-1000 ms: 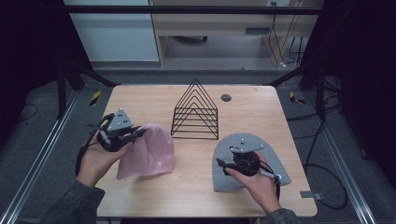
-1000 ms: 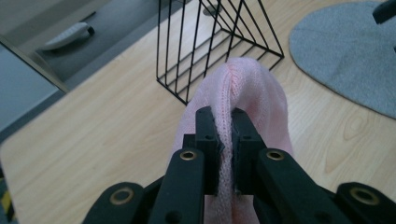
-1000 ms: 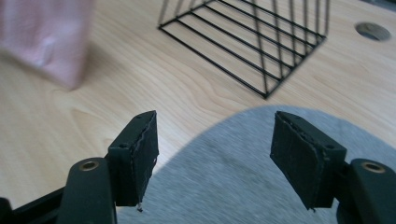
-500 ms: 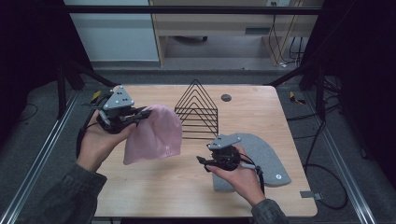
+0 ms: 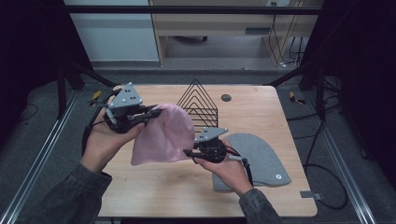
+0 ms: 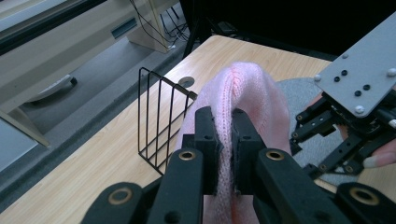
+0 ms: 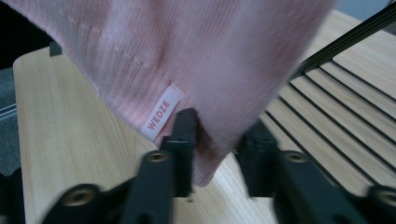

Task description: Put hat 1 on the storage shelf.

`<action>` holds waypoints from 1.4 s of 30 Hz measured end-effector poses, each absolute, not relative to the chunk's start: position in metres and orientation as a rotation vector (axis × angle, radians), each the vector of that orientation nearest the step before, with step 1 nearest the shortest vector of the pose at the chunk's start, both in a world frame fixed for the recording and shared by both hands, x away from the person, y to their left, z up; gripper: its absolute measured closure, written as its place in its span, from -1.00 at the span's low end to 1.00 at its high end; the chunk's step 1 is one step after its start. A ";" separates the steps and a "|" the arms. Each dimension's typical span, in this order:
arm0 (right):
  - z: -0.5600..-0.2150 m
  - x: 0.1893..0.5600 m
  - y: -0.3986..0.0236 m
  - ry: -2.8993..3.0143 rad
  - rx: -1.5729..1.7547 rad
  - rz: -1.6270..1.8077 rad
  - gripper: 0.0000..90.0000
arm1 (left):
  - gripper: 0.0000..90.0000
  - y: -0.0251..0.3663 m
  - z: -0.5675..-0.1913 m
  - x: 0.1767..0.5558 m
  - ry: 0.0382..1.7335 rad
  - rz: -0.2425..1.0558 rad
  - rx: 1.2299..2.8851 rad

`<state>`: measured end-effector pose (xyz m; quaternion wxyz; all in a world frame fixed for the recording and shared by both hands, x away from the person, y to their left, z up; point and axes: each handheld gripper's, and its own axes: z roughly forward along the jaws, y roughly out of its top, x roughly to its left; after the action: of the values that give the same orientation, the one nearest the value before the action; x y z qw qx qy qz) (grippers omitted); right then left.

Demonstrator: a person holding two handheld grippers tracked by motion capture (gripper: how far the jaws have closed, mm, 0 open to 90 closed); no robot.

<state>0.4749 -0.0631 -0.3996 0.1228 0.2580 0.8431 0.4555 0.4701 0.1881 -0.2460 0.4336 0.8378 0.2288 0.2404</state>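
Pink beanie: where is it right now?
High view: the pink beanie hangs above the table's left-centre, pinched by the left tongs, its lower edge between the right tongs, beside the wire rack.

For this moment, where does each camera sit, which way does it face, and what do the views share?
High view: above the person's side, facing forward and down on the table; both forearms, left gripper, right gripper.
Left gripper view: rides on the left gripper, looking along jaws shut on the pink beanie toward the wire rack.
Right gripper view: rides on the right gripper, jaws closing around the beanie's hem.
Shared: beanie, rack, table.
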 end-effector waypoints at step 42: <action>-0.289 0.558 -0.116 2.414 0.766 1.351 0.85 | 0.84 0.171 -0.199 0.591 0.674 0.536 1.893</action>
<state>0.5577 -0.1158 -0.2890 0.1352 0.2644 0.8333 0.4663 0.5907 0.1712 -0.1985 0.5063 0.7849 0.2794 0.2224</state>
